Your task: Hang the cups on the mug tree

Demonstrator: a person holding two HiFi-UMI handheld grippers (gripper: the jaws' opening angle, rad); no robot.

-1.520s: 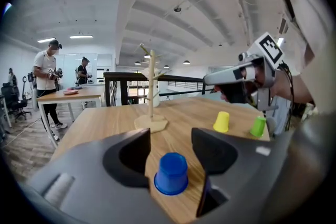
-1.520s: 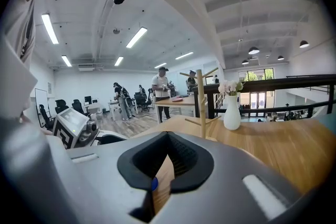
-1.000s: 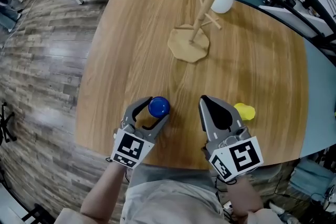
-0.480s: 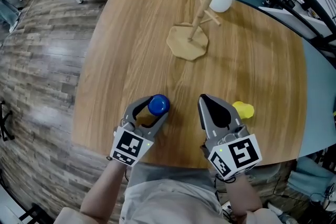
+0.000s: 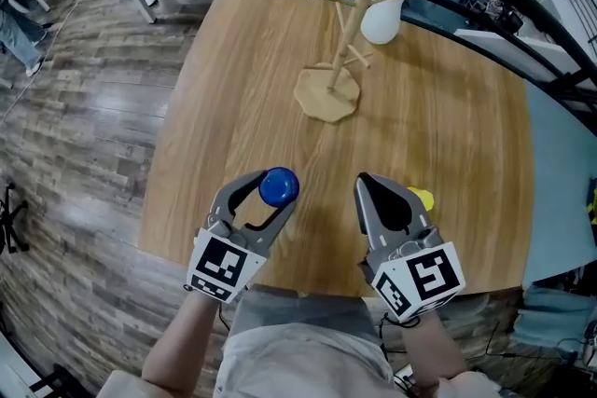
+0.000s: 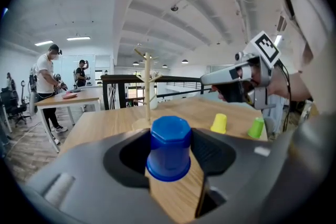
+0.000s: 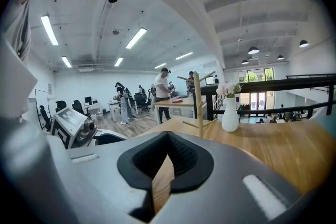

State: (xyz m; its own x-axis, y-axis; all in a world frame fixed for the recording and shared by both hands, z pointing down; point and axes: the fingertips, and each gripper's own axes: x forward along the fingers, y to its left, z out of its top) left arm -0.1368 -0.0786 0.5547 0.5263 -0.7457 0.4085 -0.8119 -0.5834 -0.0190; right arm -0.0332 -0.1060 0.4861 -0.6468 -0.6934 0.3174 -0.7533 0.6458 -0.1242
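An upside-down blue cup sits between the jaws of my left gripper, near the table's front edge. Both pads press on its sides. My right gripper is beside it on the right, shut and empty. A yellow cup stands upside down just right of the right gripper, partly hidden by it. A green cup shows only in the left gripper view, near the yellow one. The wooden mug tree stands bare at the far middle of the table.
A white vase with pink flowers stands just behind the mug tree. The wooden table ends close in front of both grippers. People stand by another table in the background.
The left jaws have drawn in a little onto the blue cup. The head view has shifted, so the mug tree looks farther away. The right gripper stays shut in place.
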